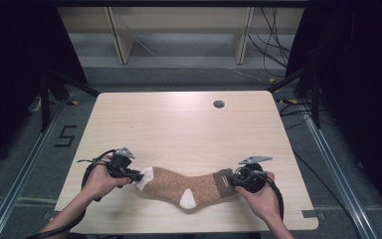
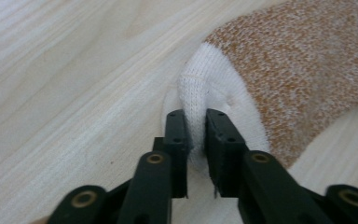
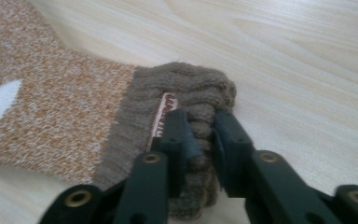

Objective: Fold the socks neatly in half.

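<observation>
A brown-orange speckled sock (image 1: 171, 183) with a white toe, a white heel and a dark brown cuff lies flat near the table's front edge. My left gripper (image 1: 140, 176) is at its left end. In the left gripper view the gripper (image 2: 196, 116) is shut on the white toe (image 2: 200, 86), which bunches up between the jaws. My right gripper (image 1: 233, 180) is at the sock's right end. In the right gripper view the gripper (image 3: 200, 119) is shut on the ribbed brown cuff (image 3: 186, 86), beside a small woven label (image 3: 165, 109).
The light wooden table (image 1: 179, 124) has a round cable grommet (image 1: 219, 104) near its far edge. Beyond it lies grey floor with wooden legs and loose cables (image 1: 271, 45). Dark stands flank both sides.
</observation>
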`<state>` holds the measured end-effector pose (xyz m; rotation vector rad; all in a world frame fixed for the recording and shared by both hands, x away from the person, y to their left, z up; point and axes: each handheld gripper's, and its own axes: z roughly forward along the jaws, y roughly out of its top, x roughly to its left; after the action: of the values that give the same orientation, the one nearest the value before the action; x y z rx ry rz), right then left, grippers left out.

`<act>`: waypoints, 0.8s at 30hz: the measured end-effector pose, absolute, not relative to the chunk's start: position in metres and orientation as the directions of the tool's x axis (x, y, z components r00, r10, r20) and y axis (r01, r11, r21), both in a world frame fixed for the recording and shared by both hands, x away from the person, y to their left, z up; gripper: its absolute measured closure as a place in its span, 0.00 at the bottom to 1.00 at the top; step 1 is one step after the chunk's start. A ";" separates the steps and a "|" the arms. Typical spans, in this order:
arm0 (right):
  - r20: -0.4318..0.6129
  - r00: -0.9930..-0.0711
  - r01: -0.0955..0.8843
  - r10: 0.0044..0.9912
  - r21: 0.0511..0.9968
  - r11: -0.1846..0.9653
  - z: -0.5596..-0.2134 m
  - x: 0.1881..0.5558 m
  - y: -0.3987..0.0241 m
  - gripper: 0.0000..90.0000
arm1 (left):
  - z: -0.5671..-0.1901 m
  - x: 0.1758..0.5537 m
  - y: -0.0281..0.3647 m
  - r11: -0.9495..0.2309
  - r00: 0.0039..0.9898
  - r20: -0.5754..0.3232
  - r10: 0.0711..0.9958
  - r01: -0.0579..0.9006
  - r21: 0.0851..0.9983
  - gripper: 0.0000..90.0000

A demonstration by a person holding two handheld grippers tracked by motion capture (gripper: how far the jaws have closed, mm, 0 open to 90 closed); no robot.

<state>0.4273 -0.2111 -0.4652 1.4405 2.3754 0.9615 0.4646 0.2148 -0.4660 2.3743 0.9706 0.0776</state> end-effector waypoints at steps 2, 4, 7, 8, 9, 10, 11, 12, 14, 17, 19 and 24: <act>0.155 -0.503 0.715 0.850 0.627 0.309 -0.463 0.429 -0.212 0.73 | -0.467 0.463 0.216 -0.541 0.718 -0.170 0.675 0.638 0.548 0.75; 0.150 -0.503 0.714 0.851 0.627 0.312 -0.457 0.427 -0.214 0.67 | -0.464 0.461 0.219 -0.519 0.709 -0.163 0.686 0.634 0.573 0.60; 0.163 -0.477 0.716 0.864 0.642 0.275 -0.448 0.424 -0.218 0.61 | -0.455 0.457 0.228 -0.432 0.669 -0.197 0.717 0.648 0.627 0.52; 0.166 -0.478 0.712 0.863 0.648 0.269 -0.446 0.424 -0.220 0.61 | -0.453 0.456 0.230 -0.406 0.657 -0.221 0.721 0.659 0.633 0.51; 0.172 -0.469 0.719 0.866 0.644 0.262 -0.443 0.423 -0.223 0.60 | -0.452 0.455 0.233 -0.391 0.646 -0.231 0.728 0.667 0.635 0.51; 0.153 -0.482 0.701 0.863 0.658 0.275 -0.443 0.425 -0.229 0.60 | -0.454 0.454 0.234 -0.370 0.634 -0.245 0.733 0.674 0.639 0.51; 0.153 -0.482 0.701 0.863 0.658 0.275 -0.443 0.425 -0.229 0.60 | -0.455 0.453 0.235 -0.364 0.623 -0.256 0.739 0.689 0.627 0.51; 0.158 -0.467 0.712 0.870 0.650 0.264 -0.443 0.424 -0.230 0.60 | -0.458 0.453 0.236 -0.363 0.622 -0.279 0.732 0.702 0.612 0.52; 0.175 -0.442 0.729 0.880 0.641 0.239 -0.445 0.424 -0.233 0.60 | -0.464 0.453 0.235 -0.330 0.601 -0.318 0.733 0.723 0.607 0.52; 0.185 -0.441 0.736 0.878 0.634 0.237 -0.449 0.424 -0.238 0.60 | -0.470 0.453 0.232 -0.292 0.567 -0.369 0.737 0.758 0.583 0.52; 0.153 -0.448 0.722 0.881 0.643 0.256 -0.450 0.424 -0.240 0.59 | -0.473 0.453 0.231 -0.281 0.554 -0.393 0.734 0.774 0.568 0.52; 0.194 -0.449 0.732 0.872 0.640 0.235 -0.451 0.420 -0.235 0.60 | -0.478 0.453 0.230 -0.256 0.529 -0.425 0.735 0.796 0.548 0.54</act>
<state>0.4198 -0.2348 -0.4508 1.5197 2.3002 1.0124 0.4534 0.2299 -0.4778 2.0283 1.2400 -0.1064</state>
